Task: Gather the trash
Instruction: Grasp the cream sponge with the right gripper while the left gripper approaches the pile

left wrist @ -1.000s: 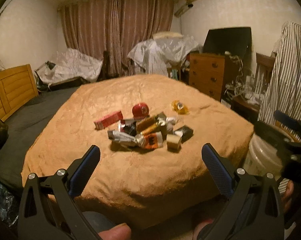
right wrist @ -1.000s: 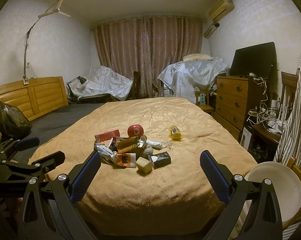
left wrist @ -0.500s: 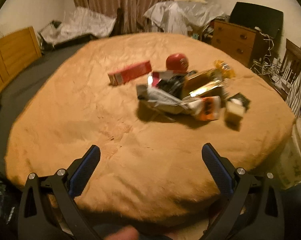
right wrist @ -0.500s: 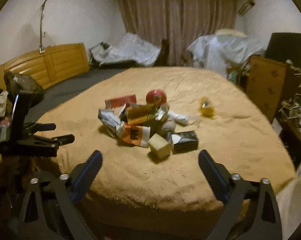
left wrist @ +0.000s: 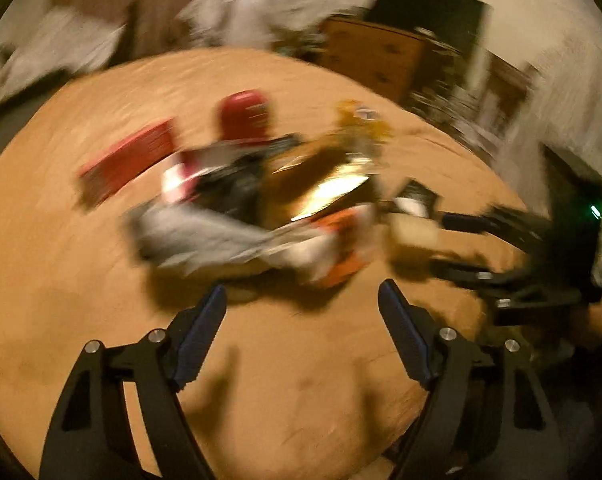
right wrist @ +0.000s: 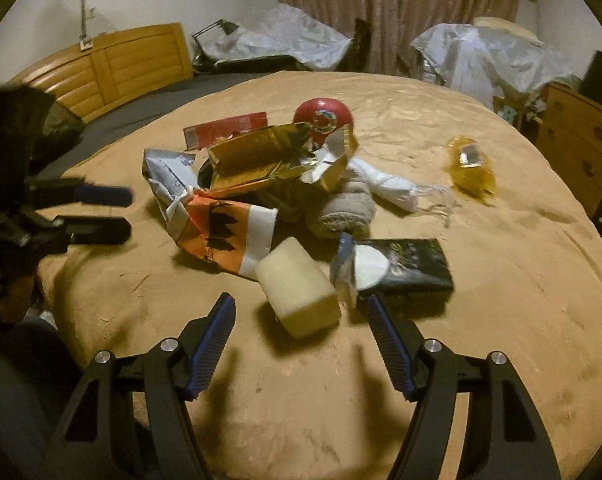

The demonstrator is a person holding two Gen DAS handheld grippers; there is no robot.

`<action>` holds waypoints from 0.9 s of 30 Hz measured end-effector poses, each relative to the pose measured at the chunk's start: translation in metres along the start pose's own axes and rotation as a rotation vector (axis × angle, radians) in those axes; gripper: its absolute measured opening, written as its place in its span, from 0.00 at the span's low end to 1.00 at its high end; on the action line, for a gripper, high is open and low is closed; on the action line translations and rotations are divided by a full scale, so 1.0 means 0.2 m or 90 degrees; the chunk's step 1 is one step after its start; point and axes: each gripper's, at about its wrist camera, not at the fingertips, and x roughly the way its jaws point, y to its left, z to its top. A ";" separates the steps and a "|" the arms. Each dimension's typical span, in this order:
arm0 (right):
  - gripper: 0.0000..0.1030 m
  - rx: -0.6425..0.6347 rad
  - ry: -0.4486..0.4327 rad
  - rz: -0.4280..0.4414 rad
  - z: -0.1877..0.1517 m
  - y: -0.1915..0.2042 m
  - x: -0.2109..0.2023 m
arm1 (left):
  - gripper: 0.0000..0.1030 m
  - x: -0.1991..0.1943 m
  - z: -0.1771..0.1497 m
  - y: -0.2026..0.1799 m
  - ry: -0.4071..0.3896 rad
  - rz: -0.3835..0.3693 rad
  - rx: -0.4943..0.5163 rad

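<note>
A heap of trash lies on the tan bedspread [right wrist: 513, 332]: a cream block [right wrist: 297, 292], a black packet [right wrist: 409, 264], an orange and white wrapper [right wrist: 229, 232], a gold wrapper [right wrist: 253, 156], a red tub [right wrist: 325, 120] and a red box [right wrist: 225, 128]. My right gripper [right wrist: 301, 300] is closing, with the cream block between its fingertips but not touching the pads. The left wrist view is blurred. My left gripper [left wrist: 303, 292] is closing too, empty, just short of a grey-white packet [left wrist: 205, 236]. The two grippers flank the heap.
A yellow cellophane wrapper [right wrist: 469, 164] lies apart at the right. A wooden headboard [right wrist: 113, 64] and a dark bag [right wrist: 25, 120] are at the left, a dresser [right wrist: 581, 140] at the right. Sheet-covered heaps [right wrist: 285, 44] stand before the curtain [right wrist: 397, 8].
Both grippers have dropped and come forward to the heap, tilting downward. Their jaws have narrowed. The cream block now lies between the right fingertips.
</note>
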 end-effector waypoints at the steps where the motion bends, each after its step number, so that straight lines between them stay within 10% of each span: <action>1: 0.68 -0.006 0.000 0.005 0.00 0.01 0.00 | 0.73 0.02 0.02 -0.03 0.002 -0.006 0.024; 9: 0.41 -0.026 0.012 0.036 0.05 -0.03 0.13 | 0.73 0.17 0.13 -0.01 0.022 -0.050 0.084; 16: 0.39 0.036 0.005 0.032 -0.03 -0.11 -0.02 | 0.73 0.26 0.15 -0.02 0.043 -0.043 0.130; 22: 0.39 0.070 -0.005 0.004 -0.08 -0.16 -0.14 | 0.52 0.25 0.02 -0.17 0.105 -0.135 0.166; 27: 0.39 0.090 -0.009 0.001 -0.09 -0.22 -0.20 | 0.52 0.17 0.02 -0.11 0.066 -0.132 0.094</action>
